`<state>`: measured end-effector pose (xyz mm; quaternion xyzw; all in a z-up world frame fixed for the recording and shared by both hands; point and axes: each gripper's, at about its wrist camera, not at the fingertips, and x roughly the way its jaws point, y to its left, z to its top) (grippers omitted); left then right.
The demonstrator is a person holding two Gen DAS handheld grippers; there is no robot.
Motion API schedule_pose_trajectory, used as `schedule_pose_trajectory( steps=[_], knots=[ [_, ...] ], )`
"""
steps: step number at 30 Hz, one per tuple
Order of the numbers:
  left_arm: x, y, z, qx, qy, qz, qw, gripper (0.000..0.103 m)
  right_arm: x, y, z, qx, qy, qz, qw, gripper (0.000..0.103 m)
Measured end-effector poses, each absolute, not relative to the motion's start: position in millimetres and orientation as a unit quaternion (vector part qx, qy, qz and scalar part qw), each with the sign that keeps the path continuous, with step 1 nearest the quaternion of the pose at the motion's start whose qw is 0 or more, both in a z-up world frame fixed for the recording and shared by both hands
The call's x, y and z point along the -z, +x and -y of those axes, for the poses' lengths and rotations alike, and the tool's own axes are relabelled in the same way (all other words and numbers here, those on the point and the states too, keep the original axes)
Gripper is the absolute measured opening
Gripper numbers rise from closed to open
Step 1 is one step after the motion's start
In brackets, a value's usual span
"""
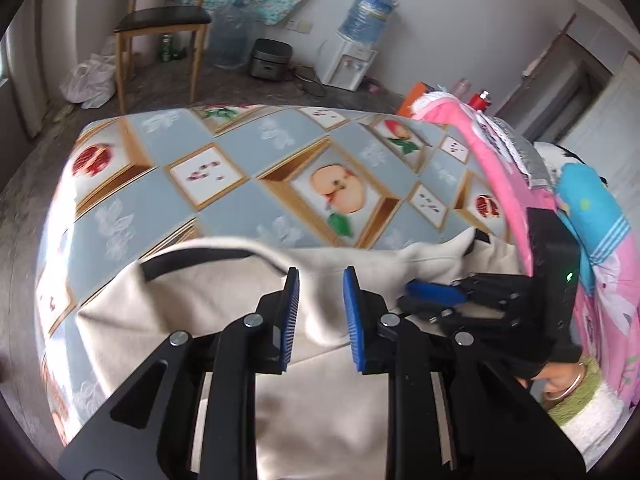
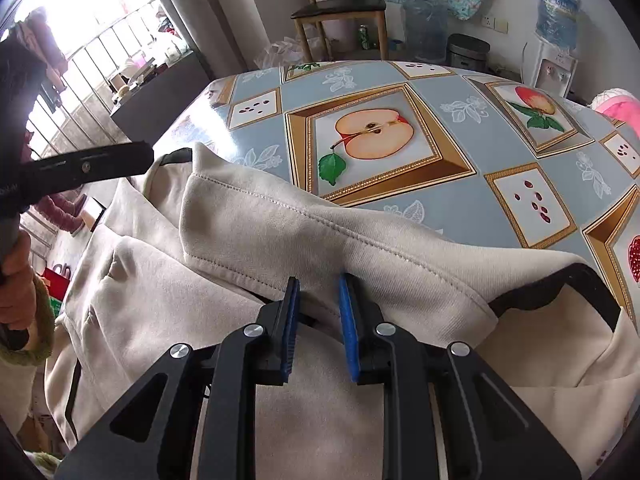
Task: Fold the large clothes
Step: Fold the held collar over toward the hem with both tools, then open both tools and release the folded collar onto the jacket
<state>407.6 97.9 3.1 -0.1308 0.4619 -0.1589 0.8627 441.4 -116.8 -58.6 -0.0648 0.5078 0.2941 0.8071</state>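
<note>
A cream garment [image 2: 280,240] with dark trim lies crumpled on the near part of the tabletop [image 2: 460,152], which wears a cloth printed with fruit pictures; the far half of that cloth is bare, and a pile of pink clothes [image 1: 520,184] sits at the right side. The left tool [image 1: 318,312] hangs over the fabric with its blue pads apart and nothing between them; the right tool [image 2: 319,320] is also parted, its tips just at a stitched hem fold that rises in front of it. In the left view the right tool [image 1: 436,300] shows from the side, low over the garment. The step in hand seems to be taking hold of an edge before spreading or folding; to do it well, each tool should probably close on one single layer at the hem, not on a bunch; then both should lift evenly, so the cloth opens flat and does not drag off the near edge.
</note>
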Motion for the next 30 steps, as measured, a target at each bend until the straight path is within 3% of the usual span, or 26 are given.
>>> schedule_pose_trajectory(
  steps=[5,9,13,18,25,30],
  knots=[
    [32.8,438.5,-72.1,0.159,-0.132,-0.526,0.825,0.021,53.6,438.0,128.9,-0.298,-0.087,-0.508,0.804,0.019],
    [40.1,430.8,-67.8,0.157,-0.12,-0.514,0.835,0.021,47.4,436.3,161.7,-0.27,-0.119,-0.499,0.815,0.018],
    [45.1,427.7,-63.1,0.151,-0.107,-0.511,0.84,0.021,39.9,446.3,180.5,-0.255,-0.075,-0.516,0.814,0.018],
    [49.7,424.3,-69.3,0.152,-0.123,-0.5,0.844,0.021,-1.8,427.4,154.3,-0.261,-0.08,-0.445,0.853,0.018],
    [55.2,423.4,-82.4,0.155,-0.168,-0.493,0.84,0.015,46.4,431.9,98.7,-0.256,-0.164,-0.445,0.842,0.018],
    [59.1,426.3,-92.0,0.162,-0.198,-0.497,0.829,0.01,25.1,427.7,102.3,-0.259,-0.12,-0.441,0.851,0.018]
  ],
)
